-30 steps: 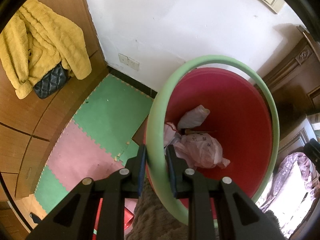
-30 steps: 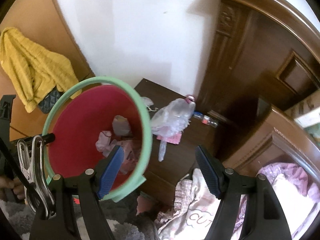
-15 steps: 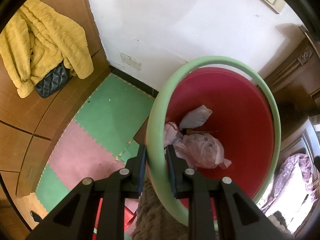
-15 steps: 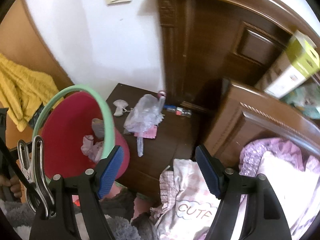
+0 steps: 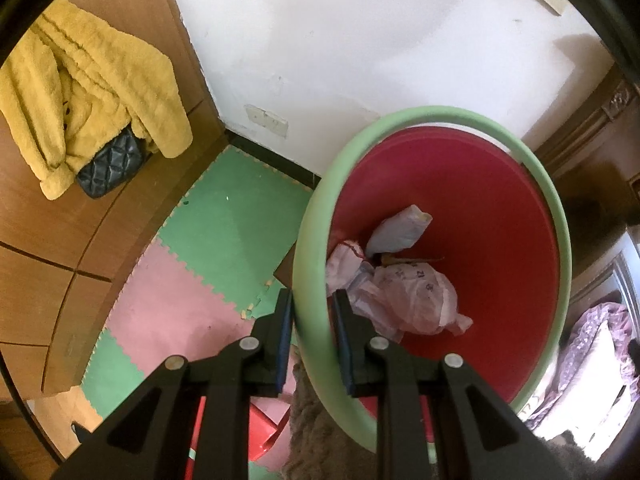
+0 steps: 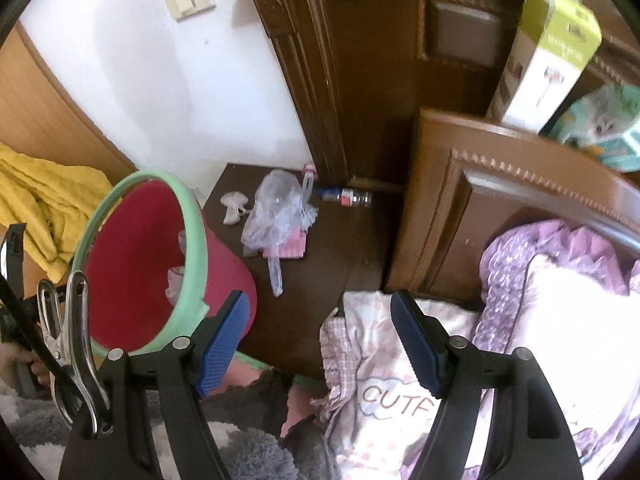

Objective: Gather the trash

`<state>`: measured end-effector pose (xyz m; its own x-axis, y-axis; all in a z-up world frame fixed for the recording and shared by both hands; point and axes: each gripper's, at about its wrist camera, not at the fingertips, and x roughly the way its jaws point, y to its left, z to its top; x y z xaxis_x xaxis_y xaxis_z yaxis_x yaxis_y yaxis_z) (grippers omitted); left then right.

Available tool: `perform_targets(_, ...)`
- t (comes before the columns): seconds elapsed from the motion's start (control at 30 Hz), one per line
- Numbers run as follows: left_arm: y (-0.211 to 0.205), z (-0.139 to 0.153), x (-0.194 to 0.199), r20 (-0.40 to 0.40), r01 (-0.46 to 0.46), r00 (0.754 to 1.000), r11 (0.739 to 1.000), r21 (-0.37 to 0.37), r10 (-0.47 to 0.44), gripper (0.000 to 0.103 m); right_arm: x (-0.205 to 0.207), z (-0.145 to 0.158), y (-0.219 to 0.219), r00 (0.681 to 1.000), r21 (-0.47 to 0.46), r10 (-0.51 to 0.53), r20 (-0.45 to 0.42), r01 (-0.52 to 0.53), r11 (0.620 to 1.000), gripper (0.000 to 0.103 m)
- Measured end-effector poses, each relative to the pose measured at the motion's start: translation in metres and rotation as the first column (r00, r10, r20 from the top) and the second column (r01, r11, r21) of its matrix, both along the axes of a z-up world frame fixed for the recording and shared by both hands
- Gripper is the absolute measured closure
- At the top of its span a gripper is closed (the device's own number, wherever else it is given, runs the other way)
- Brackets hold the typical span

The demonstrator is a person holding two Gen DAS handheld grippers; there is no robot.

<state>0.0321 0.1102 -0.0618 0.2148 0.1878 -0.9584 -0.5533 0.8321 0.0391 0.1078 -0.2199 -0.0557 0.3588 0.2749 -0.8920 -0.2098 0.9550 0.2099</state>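
My left gripper (image 5: pixel 313 309) is shut on the green rim of a red trash bin (image 5: pixel 500 216), one finger outside and one inside. Crumpled white and pink bags (image 5: pixel 400 292) lie in the bin's bottom. In the right wrist view the same bin (image 6: pixel 136 256) is tilted at the left, beside a dark wooden nightstand (image 6: pixel 328 264). On the nightstand lie a crumpled clear plastic bag (image 6: pixel 276 208), a small white wrapper (image 6: pixel 233 207), a pink paper (image 6: pixel 292 246) and a small bottle (image 6: pixel 346 197). My right gripper (image 6: pixel 320 332) hangs open above the nightstand's near edge, holding nothing.
A yellow fleece (image 5: pixel 88 96) and black quilted bag (image 5: pixel 110 164) hang on a wooden wardrobe at left. Green and pink foam mats (image 5: pixel 224 232) cover the floor. A bed with purple pillow (image 6: pixel 560 300), checked cloth (image 6: pixel 384 380) and brown headboard (image 6: pixel 500 168) lies right.
My right gripper has swung rightward, away from the bin, so the nightstand and bed fill its view. The left gripper has kept its hold on the rim without moving.
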Motion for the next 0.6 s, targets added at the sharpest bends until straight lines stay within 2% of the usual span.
perform_targets(0.27,0.003,-0.006,0.007,-0.044,-0.008,0.999,1.0,0.004,0.008,0.085,-0.011,-0.063,-0.007,0.987,0.029,-0.029,-0.161,0.034,0.999,0.03)
perform_targets(0.37,0.008,-0.01,0.004,-0.044,-0.03,0.999,0.999,-0.029,0.029,0.085,-0.015,-0.086,-0.007,0.977,0.033,-0.024,-0.212,0.032,0.999,0.034)
perform_targets(0.5,0.015,-0.012,0.002,-0.056,-0.063,0.997,0.997,-0.052,0.06,0.086,-0.007,-0.115,-0.009,0.958,0.071,-0.055,-0.28,0.078,0.994,0.037)
perform_targets(0.6,0.015,-0.009,0.002,-0.057,-0.066,0.996,0.996,-0.055,0.063,0.086,0.011,-0.129,-0.008,0.953,0.114,-0.084,-0.292,0.122,0.986,0.037)
